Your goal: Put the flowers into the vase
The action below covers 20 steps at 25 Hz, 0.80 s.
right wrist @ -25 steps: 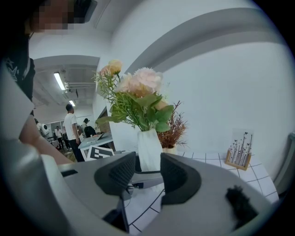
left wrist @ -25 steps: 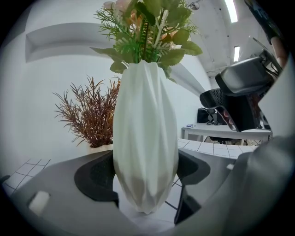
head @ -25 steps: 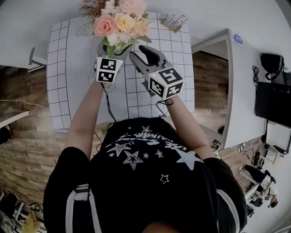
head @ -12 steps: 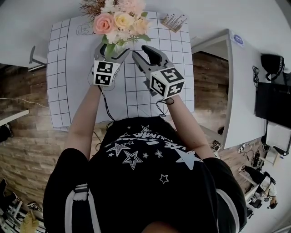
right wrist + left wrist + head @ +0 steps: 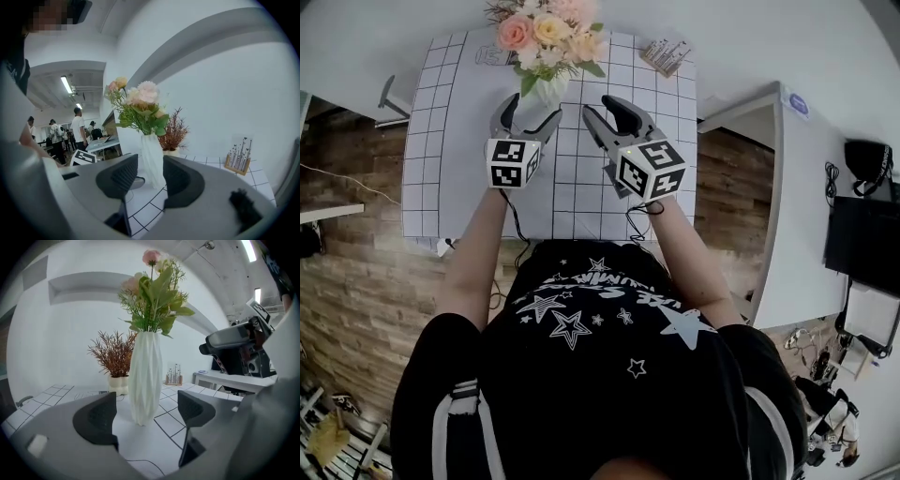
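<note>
Flowers (image 5: pixel 546 33) seated in vase (image 5: pixel 549 89); left gripper (image 5: pixel 530 111) jaws just opened, right gripper (image 5: pixel 600 106) jaws apart, both empty: back off straight, avoiding knocks.

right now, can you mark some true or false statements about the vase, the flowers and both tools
The flowers stand in the white vase. True.
The vase lies on its side. False: it stands upright on the gridded table.
The left tool grips the vase. False: its jaws have just been opening and stand apart, with nothing between them.
The right tool is open and empty. True.
A potted dried plant shares the table with the vase. True.
</note>
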{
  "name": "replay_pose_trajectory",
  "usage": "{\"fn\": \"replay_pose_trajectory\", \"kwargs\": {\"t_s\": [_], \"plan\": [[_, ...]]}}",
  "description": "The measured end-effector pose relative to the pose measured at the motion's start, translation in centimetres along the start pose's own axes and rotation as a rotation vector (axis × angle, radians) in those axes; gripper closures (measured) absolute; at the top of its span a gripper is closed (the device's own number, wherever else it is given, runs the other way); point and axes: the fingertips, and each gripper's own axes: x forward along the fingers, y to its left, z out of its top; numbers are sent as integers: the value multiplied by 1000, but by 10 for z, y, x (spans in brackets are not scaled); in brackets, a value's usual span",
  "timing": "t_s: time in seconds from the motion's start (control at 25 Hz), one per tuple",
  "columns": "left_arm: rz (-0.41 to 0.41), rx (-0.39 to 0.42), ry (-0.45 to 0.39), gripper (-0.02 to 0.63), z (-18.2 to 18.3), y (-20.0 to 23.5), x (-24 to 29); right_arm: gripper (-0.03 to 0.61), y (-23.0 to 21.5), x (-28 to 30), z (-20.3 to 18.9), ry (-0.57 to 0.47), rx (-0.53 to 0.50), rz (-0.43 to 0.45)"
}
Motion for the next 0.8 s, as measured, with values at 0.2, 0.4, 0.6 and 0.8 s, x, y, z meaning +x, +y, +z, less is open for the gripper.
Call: {"fn": "replay_pose_trajectory", "kwargs": {"t_s": [0.2, 0.4, 0.6, 0.8], "plan": [[77, -25, -42, 201, 11, -21, -30, 410, -1, -28, 5, -18, -13, 71], [141, -63, -102, 206, 28, -53, -56, 446, 0, -64, 3, -29, -46, 135], [184, -107, -171, 232, 48, -98, -83, 518, -13, -103, -3, -46, -18, 169], [244, -119, -226, 256, 58, -141, -114, 551, -10, -142, -16, -46, 23, 254]]}}
